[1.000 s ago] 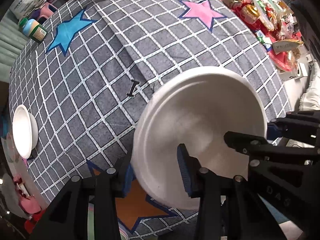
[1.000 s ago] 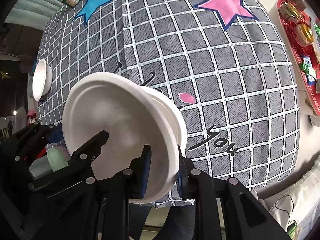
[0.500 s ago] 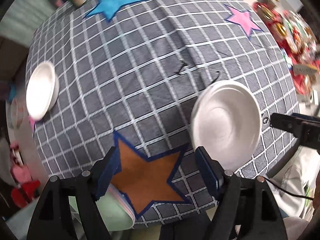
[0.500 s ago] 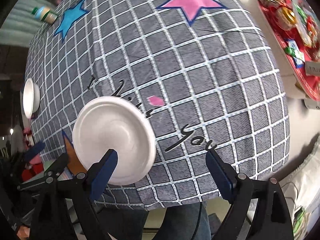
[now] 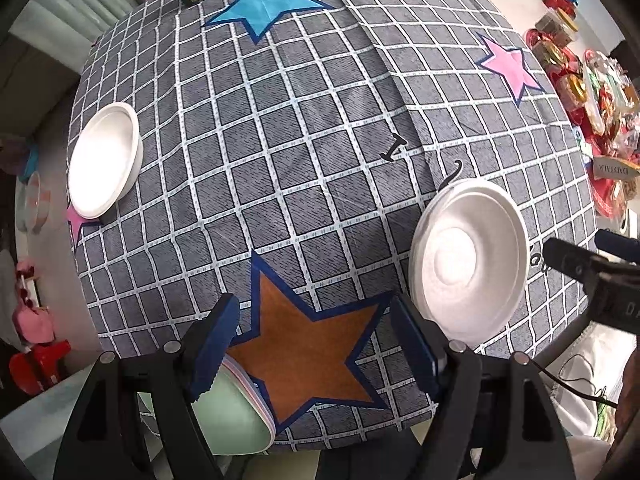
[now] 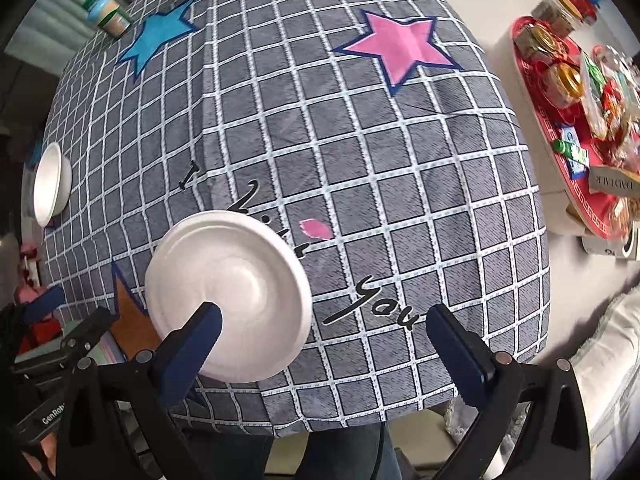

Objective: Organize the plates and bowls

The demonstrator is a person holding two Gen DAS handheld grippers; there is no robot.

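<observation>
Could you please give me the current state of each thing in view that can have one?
Left gripper: open, nothing between the jaws.
Right gripper: jaws opening, nothing between them.
Stacked white plates: nested, flat on the tablecloth, released.
White bowl: upright, empty, at the table's far left edge.
Jar: upright, lid on.

- Surface (image 5: 304,152): grey cloth, white grid, coloured stars.
- Pale floor (image 6: 480,4) beyond its far right corner; red tray (image 6: 560,152) of packaged goods there.
- Pale green curtain (image 5: 72,12) past the far left corner.
</observation>
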